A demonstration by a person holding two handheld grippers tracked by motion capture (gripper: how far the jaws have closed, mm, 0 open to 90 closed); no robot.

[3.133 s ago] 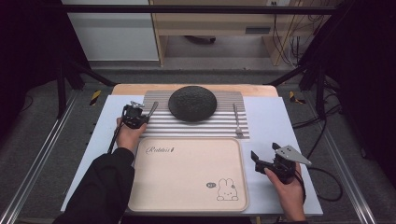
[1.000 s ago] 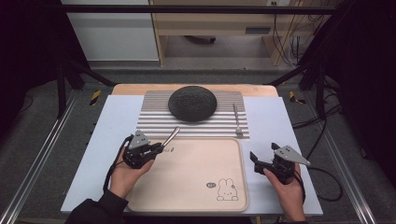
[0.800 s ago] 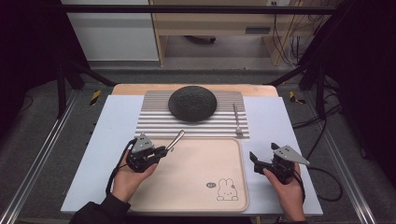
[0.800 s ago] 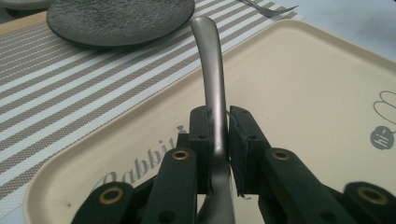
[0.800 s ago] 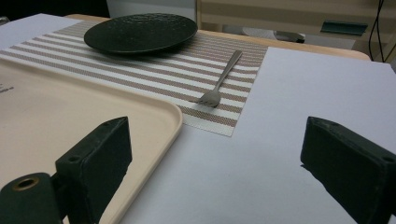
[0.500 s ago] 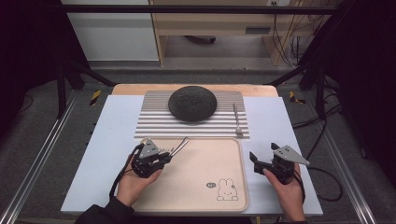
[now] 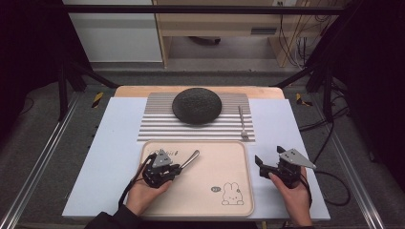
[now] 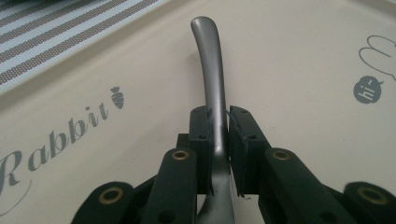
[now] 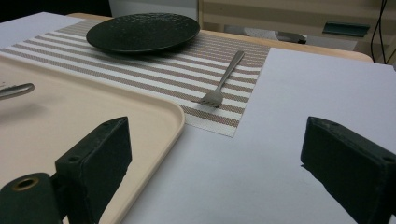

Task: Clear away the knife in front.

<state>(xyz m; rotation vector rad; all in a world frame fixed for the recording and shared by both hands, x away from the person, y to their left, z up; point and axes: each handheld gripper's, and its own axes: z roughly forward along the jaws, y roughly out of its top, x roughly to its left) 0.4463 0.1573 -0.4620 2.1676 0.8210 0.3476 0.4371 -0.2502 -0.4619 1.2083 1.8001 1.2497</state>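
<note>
We find the left gripper [image 7: 177, 168] clamped on a metal utensil [image 7: 189, 160], its pads pressing either flat of the shank in the left gripper view [image 8: 211, 84]. The piece is held over the beige tray [image 7: 239, 157], toward the tray's near-left part; whether it touches the tray surface we cannot tell.

Handling, in our judgement: rigid steel, light, not fragile, but smooth and polished, so liable to slide or pivot between the pads. The present hold sits on the narrow shank; the working end lies behind the jaws and we cannot identify it.

Orientation: the long axis runs from the gripper up and to the right in the high view, the rounded handle end pointing toward the striped placemat [image 7: 157, 125] and slightly curved upward.

The right gripper [image 7: 265, 165] stands wide, nothing between its jaws, over the bench [image 7: 114, 138] beside the tray's right edge.
</note>
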